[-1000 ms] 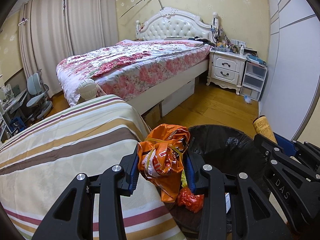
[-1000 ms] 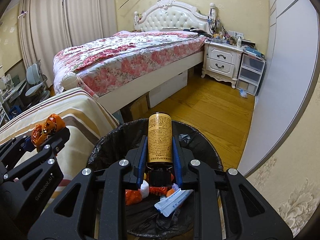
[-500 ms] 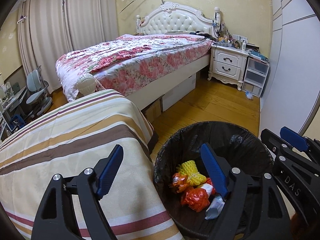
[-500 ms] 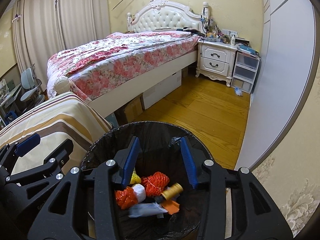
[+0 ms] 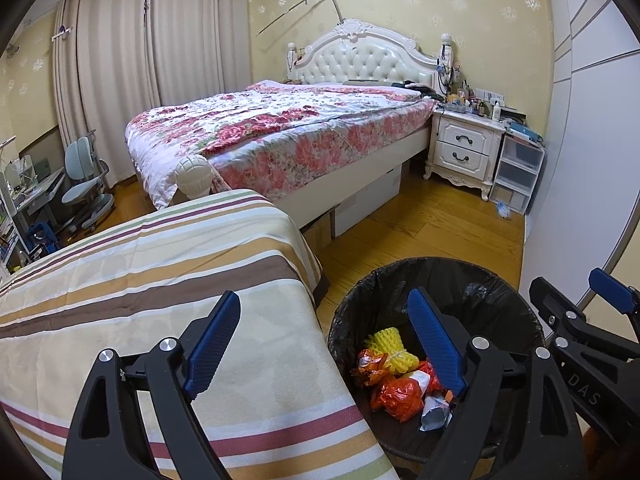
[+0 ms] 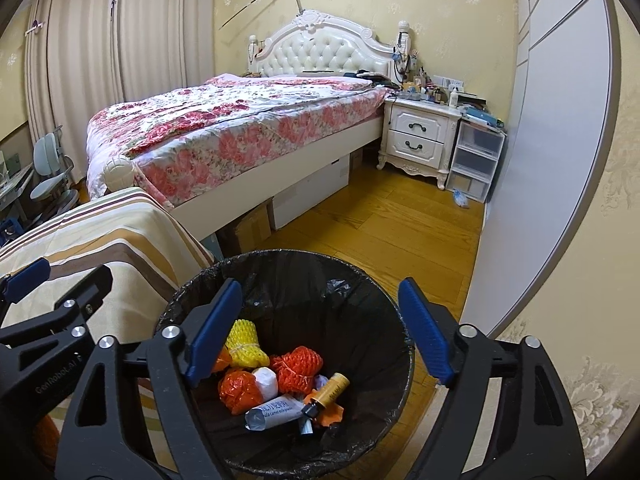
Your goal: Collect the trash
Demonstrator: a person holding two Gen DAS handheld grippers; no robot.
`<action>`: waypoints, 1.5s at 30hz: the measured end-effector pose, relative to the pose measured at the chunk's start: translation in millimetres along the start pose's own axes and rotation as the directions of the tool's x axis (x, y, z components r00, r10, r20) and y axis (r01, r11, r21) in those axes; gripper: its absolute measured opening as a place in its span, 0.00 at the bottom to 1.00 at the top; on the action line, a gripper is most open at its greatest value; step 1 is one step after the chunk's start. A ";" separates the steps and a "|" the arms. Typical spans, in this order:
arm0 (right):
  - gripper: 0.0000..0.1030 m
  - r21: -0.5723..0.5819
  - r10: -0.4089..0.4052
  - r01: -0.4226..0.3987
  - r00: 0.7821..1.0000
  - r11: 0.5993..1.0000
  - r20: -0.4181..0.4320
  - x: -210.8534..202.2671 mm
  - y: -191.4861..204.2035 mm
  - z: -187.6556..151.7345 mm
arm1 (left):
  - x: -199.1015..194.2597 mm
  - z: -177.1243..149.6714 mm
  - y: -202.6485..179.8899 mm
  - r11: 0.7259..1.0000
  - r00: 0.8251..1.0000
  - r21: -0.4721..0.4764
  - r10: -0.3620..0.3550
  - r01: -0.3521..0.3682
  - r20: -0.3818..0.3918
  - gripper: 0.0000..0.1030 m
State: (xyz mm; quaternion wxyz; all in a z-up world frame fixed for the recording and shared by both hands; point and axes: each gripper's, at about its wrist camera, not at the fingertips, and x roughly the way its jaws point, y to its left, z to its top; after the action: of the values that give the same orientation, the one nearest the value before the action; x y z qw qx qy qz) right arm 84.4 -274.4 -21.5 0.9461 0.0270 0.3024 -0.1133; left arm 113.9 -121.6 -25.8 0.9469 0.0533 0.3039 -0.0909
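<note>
Left wrist view: left tool (image 5: 324,344) jaws just opened, wide apart, nothing between. One finger over striped cloth (image 5: 160,280), other over bin (image 5: 500,280) with black liner. Trash in bin: yellow net (image 5: 390,350), orange wrappers (image 5: 400,394). Right tool (image 5: 608,292) at right edge.

Right wrist view: right tool (image 6: 320,328) jaws just opened, wide apart, empty, above bin (image 6: 280,264). Gold can (image 6: 332,388) lies in bin among orange net (image 6: 300,364), white tube (image 6: 272,410). Left tool (image 6: 28,276) at left.
</note>
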 end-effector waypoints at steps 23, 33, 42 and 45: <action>0.87 -0.001 0.052 -0.052 0.997 0.999 0.054 -81.1 18.6 -17.4 | -87.7 -20.5 39.8 0.998 0.998 -0.056 0.021 -0.017 0.066 0.82; 0.87 -0.028 0.087 -0.085 0.993 0.996 0.084 -119.3 28.6 -26.3 | -120.5 -30.3 56.5 0.996 0.993 -0.078 0.057 -0.049 0.099 0.82; 0.87 -0.040 0.094 -0.091 0.992 0.995 0.089 -129.4 31.4 -31.7 | -129.2 -36.3 56.8 0.995 0.992 -0.083 0.060 -0.050 0.112 0.82; 0.87 -0.042 0.091 -0.088 0.992 0.995 0.090 -129.6 31.1 -32.4 | -129.3 -37.2 56.9 0.995 0.992 -0.083 0.058 -0.049 0.113 0.82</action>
State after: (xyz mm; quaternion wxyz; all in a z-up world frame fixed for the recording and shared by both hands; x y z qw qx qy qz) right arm -29.4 -214.6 26.5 0.9634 0.0172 0.2593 -0.0659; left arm 1.3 -42.1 22.4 0.9663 0.0179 0.2505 -0.0560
